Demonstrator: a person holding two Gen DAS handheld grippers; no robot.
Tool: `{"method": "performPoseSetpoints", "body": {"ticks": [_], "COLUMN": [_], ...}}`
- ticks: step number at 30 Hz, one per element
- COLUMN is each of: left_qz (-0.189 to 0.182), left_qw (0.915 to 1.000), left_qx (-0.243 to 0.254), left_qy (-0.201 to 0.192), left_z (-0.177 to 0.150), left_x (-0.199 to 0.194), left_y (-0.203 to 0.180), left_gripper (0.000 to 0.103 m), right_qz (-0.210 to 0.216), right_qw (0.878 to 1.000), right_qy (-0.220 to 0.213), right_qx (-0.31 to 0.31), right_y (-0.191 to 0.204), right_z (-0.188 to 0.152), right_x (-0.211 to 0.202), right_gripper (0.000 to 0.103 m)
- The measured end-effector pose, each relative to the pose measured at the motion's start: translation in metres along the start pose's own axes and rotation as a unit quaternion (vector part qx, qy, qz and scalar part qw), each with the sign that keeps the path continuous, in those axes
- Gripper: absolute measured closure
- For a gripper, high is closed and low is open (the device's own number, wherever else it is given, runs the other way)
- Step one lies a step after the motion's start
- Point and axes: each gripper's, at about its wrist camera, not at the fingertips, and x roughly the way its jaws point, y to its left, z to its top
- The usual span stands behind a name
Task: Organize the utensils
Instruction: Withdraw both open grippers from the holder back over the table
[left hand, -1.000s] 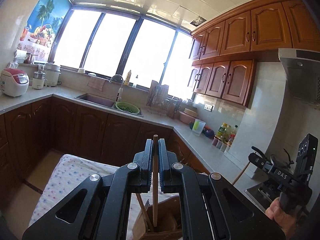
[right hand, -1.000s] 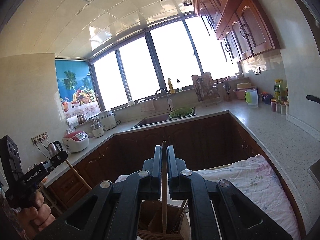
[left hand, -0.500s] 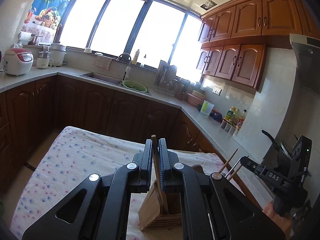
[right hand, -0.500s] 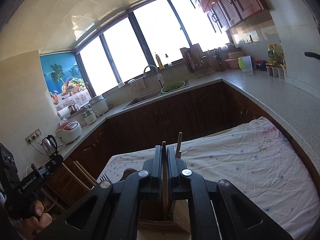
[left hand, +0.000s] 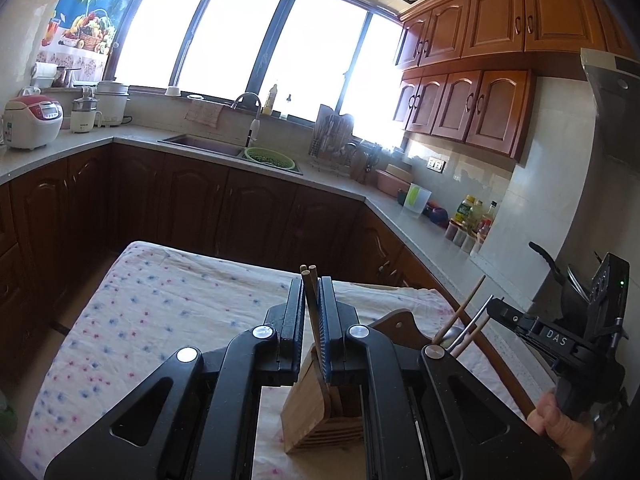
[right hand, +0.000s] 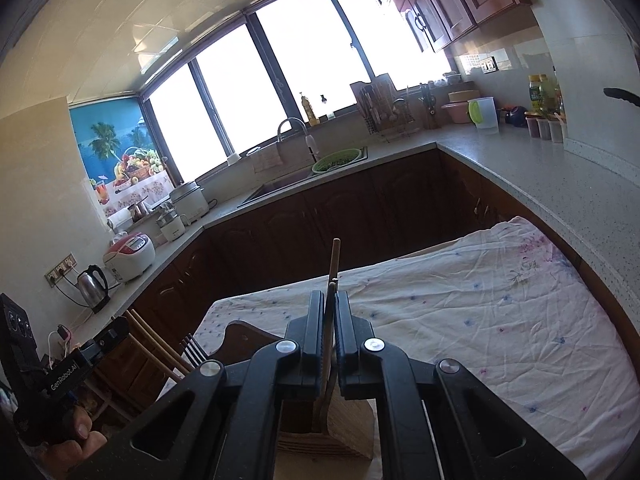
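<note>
While tilted in the wooden holder (left hand: 316, 412), chopsticks (left hand: 310, 300), apparently pinched by each hand-held gripper (left hand: 311, 312).

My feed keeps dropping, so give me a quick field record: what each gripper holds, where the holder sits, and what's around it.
left gripper: shut on wooden chopsticks, lower ends in the holder
right gripper: shut on wooden utensil handle, lower end in the holder
wooden holder: on the floral cloth, below both grippers
also in holder: a fork
behind: sink counter, green colander
</note>
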Motion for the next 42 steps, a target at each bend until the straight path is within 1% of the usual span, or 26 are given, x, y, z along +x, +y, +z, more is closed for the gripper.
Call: {"method": "performPoseSetpoints", "body": {"ticks": [3, 5, 7, 9, 10, 11, 12, 14, 15, 16, 17, 18, 21, 24, 30, 38, 40, 42], "left_qz": [0.003, -0.001, -0.01, -0.012, -0.012, -0.01, -0.007, 0.002, 0.007, 0.009, 0.012, 0.015, 0.016, 0.016, 0.02, 0.023, 0.022, 0.021], "left_qw": [1.0, 1.0, 0.9999, 0.9999, 0.9999, 0.9999, 0.9999, 0.9997, 0.9995, 0.9995, 0.9994, 0.9993, 0.9991, 0.9988, 0.9984, 0.9973, 0.9969, 0.9968], "left_qx": [0.002, 0.0, -0.003, -0.004, -0.005, -0.007, -0.009, -0.013, -0.015, -0.016, -0.019, -0.022, -0.036, -0.046, -0.045, -0.053, -0.05, -0.043], "left_qy": [0.0, 0.003, 0.004, -0.003, -0.006, -0.008, -0.012, -0.022, -0.025, -0.027, -0.028, -0.027, -0.016, -0.002, 0.026, 0.047, 0.057, 0.065], "left_z": [0.001, 0.002, 0.002, 0.002, 0.002, 0.001, 0.0, -0.004, -0.007, -0.01, -0.013, -0.017, -0.031, -0.049, -0.08, -0.118, -0.126, -0.133], "left_x": [0.001, 0.001, -0.002, -0.009, -0.014, -0.018, -0.024, -0.036, -0.041, -0.047, -0.052, -0.057, -0.07, -0.081, -0.098, -0.117, -0.118, -0.118], "left_y": [0.001, 0.002, 0.002, 0.0, -0.001, -0.002, -0.002, -0.003, -0.004, -0.003, -0.003, -0.002, 0.001, 0.003, -0.001, -0.001, -0.003, -0.006], "left_gripper": [0.097, 0.097, 0.097, 0.094, 0.091, 0.078, 0.056, 0.039, 0.031, 0.028, 0.021, 0.017, 0.012, 0.01, 0.01, 0.01, 0.01, 0.01], "right_qz": [0.001, 0.004, 0.007, 0.013, 0.015, 0.019, 0.021, 0.028, 0.031, 0.033, 0.034, 0.034, 0.031, 0.024, -0.002, -0.045, -0.053, -0.06], "right_qw": [1.0, 1.0, 1.0, 1.0, 1.0, 1.0, 0.999, 0.999, 0.998, 0.998, 0.998, 0.997, 0.997, 0.997, 0.998, 0.994, 0.994, 0.994], "right_qy": [0.001, 0.003, 0.003, 0.0, -0.004, -0.01, -0.016, -0.029, -0.035, -0.04, -0.044, -0.048, -0.052, -0.053, -0.054, -0.095, -0.1, -0.093], "right_qx": [0.002, 0.006, 0.01, 0.016, 0.019, 0.022, 0.026, 0.031, 0.034, 0.037, 0.039, 0.041, 0.046, 0.046, 0.027, -0.003, -0.007, -0.013], "right_y": [0.0, -0.001, -0.002, -0.003, -0.004, -0.005, -0.006, -0.007, -0.008, -0.009, -0.01, -0.011, -0.016, -0.018, -0.019, -0.019, -0.019, -0.019], "right_z": [0.0, 0.001, 0.0, 0.0, -0.001, -0.001, -0.001, -0.003, -0.004, -0.005, -0.008, -0.011, -0.022, -0.039, -0.075, -0.116, -0.126, -0.136], "right_x": [0.0, 0.0, -0.001, -0.006, -0.009, -0.013, -0.018, -0.03, -0.035, -0.042, -0.048, -0.054, -0.073, -0.091, -0.123, -0.162, -0.167, -0.168], "right_gripper": [0.098, 0.093, 0.091, 0.079, 0.066, 0.052, 0.046, 0.029, 0.023, 0.012, 0.006, 0.005, 0.004, 0.002, 0.001, 0.001, 0.001, 0.001]}}
